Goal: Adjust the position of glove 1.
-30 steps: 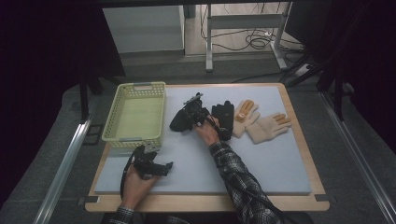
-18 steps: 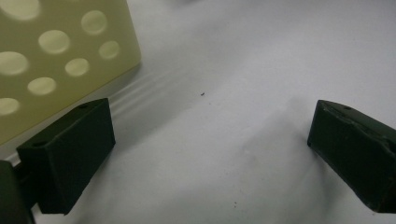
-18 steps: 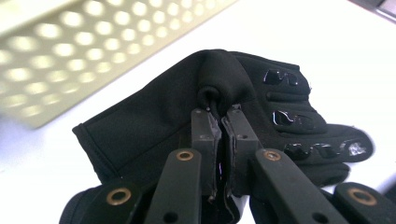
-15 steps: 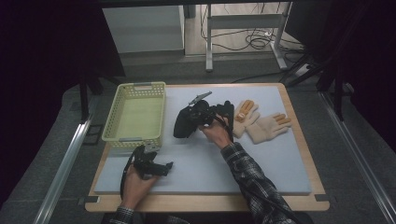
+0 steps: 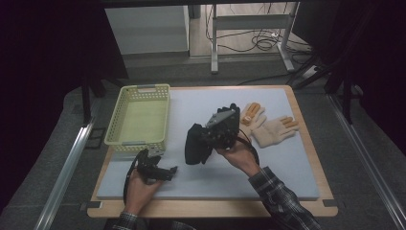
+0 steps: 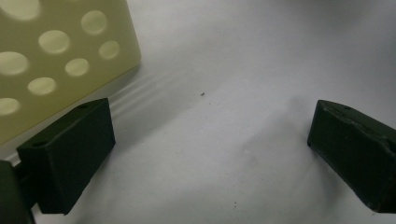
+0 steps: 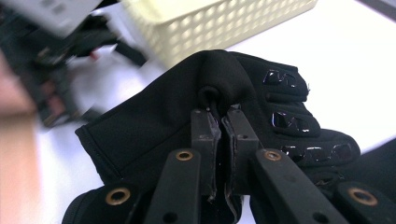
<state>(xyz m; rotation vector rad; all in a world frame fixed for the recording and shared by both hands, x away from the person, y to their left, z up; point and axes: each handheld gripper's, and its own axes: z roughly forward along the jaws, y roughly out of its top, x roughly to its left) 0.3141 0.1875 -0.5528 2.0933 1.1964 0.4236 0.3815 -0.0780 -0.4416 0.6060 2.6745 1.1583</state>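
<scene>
Lifted off the mat and swung toward the basket (image 5: 139, 115): black glove (image 5: 196, 149), pinched by right gripper (image 7: 223, 122). Probably bound for the basket. Left gripper (image 6: 210, 154) parked, jaws apart, empty.

Basket (image 5: 140, 115) left on mat (image 5: 287, 163), glove pair (image 5: 268, 125) right, prob. touching.

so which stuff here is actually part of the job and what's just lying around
In the job:
- black glove, pinched in the right claw
- yellow basket, likely its destination
- second black glove

Lying about:
- two beige gloves on the mat
- left claw, open, idle
</scene>
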